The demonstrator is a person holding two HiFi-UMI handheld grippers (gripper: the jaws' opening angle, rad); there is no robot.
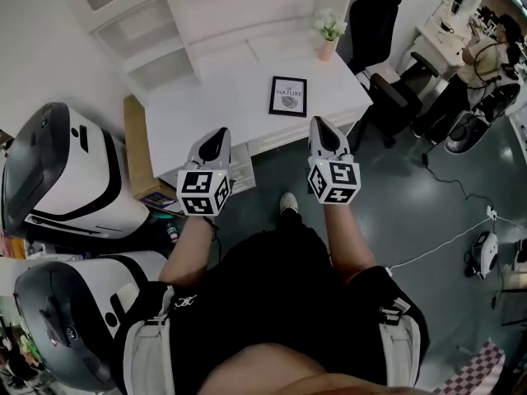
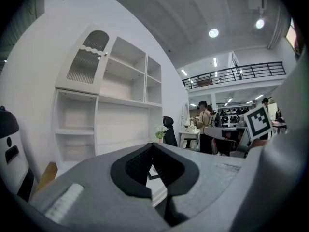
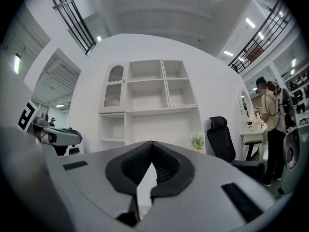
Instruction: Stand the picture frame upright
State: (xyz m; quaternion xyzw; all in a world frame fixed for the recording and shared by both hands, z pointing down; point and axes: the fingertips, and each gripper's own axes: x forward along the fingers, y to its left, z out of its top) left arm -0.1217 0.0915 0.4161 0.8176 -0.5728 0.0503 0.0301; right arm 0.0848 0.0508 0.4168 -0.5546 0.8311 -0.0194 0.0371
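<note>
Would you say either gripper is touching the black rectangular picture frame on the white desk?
No, the left gripper and right gripper are both clear of the black rectangular picture frame on the white desk.

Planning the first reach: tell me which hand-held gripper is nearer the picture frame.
The right hand-held gripper: its tip lies just below-right of the picture frame in the head view, while the left hand-held gripper sits farther off to its left.

The picture frame (image 1: 288, 96), a thin black rectangle around a white mat printed with the word NATURE above a small grey motif, lies flat and face up on the white desk (image 1: 214, 97), near its front edge, well short of the potted plant (image 1: 329, 30).
</note>
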